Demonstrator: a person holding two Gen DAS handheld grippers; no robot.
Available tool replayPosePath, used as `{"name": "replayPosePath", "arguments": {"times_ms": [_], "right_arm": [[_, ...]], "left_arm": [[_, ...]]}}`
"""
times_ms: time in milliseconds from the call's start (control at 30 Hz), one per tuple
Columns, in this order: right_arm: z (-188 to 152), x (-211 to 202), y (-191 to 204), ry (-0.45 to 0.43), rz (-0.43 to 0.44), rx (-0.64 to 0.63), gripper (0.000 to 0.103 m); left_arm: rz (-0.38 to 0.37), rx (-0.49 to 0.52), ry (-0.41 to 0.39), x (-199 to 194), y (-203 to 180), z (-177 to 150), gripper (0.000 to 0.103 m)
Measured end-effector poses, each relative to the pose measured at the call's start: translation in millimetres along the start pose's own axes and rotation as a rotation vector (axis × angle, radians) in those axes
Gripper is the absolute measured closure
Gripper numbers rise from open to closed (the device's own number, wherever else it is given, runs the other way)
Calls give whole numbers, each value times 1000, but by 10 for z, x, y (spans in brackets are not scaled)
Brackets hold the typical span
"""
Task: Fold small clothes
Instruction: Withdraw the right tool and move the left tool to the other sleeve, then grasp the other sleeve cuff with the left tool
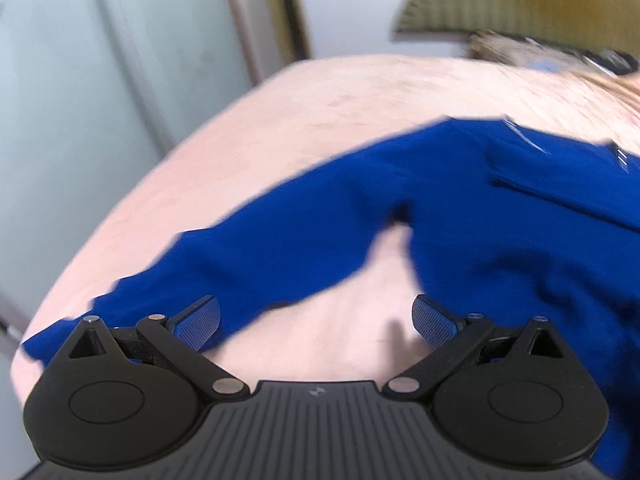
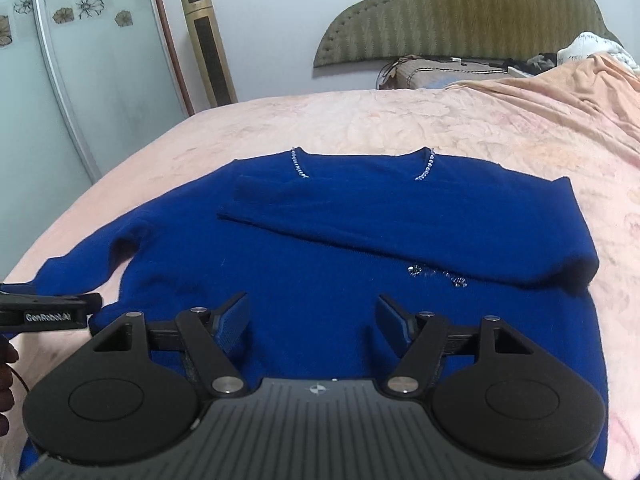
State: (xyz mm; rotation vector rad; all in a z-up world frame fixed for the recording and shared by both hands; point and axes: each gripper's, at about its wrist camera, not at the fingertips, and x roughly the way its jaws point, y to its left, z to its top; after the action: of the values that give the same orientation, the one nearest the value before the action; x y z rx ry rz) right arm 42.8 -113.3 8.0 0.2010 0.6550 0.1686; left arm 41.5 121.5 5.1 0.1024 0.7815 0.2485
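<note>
A royal-blue sweater [image 2: 340,248] with a beaded neckline lies flat on the pink bed [image 2: 360,120]. Its right sleeve is folded across the chest. Its left sleeve [image 1: 248,256] stretches out to the left. My left gripper [image 1: 316,324] is open and empty, just above the bed beside the left sleeve's cuff, with its left pad [image 1: 200,322] over the cloth. It also shows at the left edge of the right wrist view [image 2: 48,310]. My right gripper [image 2: 314,320] is open and empty, over the sweater's lower hem.
A padded green headboard [image 2: 460,12] and pillows [image 2: 424,72] are at the far end. An orange blanket [image 2: 560,80] is bunched at the back right. A gold tower fan [image 2: 208,48] and a glass wardrobe door [image 2: 80,80] stand to the left of the bed.
</note>
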Motion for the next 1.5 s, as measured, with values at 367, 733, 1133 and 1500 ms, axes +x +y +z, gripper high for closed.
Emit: {"name": "replayPosePath", "arguments": {"times_ms": [367, 733, 1133, 1500], "right_arm": [[-33, -33, 50, -4, 57, 1, 28], [-79, -38, 53, -2, 57, 16, 26], [-92, 5, 43, 5, 49, 18, 24], [-94, -14, -90, -12, 18, 44, 23]], "left_arm": [[17, -551, 91, 49, 1543, -418, 0], [-256, -1128, -43, 160, 2463, -933, 1], [-288, -1252, -57, 506, 2650, -809, 93], [191, -910, -265, 64, 2672, 61, 97]]}}
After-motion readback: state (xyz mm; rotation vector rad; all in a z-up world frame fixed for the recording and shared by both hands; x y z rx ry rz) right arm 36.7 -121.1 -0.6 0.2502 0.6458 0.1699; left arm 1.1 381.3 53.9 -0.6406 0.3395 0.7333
